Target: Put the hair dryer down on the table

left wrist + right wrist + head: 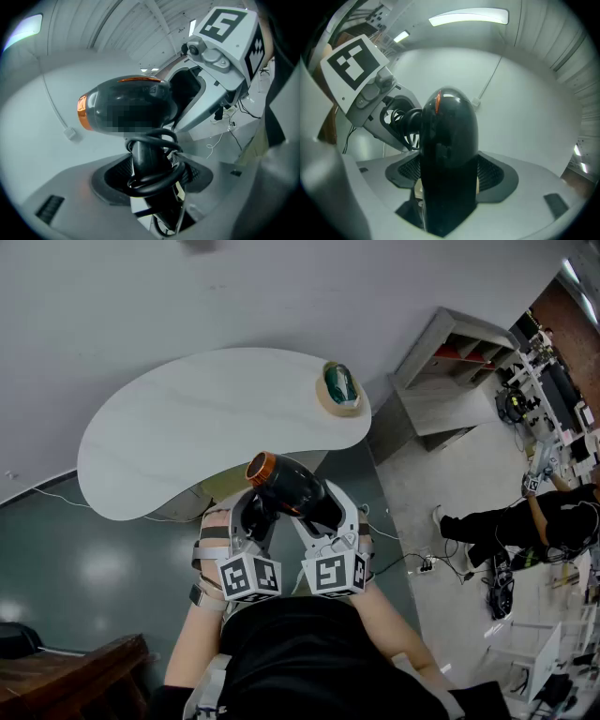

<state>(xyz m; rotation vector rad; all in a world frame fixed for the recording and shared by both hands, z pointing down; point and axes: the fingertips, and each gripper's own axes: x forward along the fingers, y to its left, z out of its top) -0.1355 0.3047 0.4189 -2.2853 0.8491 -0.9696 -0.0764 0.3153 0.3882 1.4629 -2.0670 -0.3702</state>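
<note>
A black hair dryer with an orange nozzle ring hangs in the air just off the near edge of the white curved table. My left gripper is shut on its handle, around which the black cord is coiled. My right gripper is shut on the dryer's rounded body, which fills the gap between its pads. The nozzle points left and toward the table. In the left gripper view the right gripper shows behind the dryer. In the right gripper view the left gripper shows at the left.
A green object on a round wooden base sits at the table's far right end. A grey shelf unit stands to the right. A person crouches on the floor near cables. Dark wooden furniture is at bottom left.
</note>
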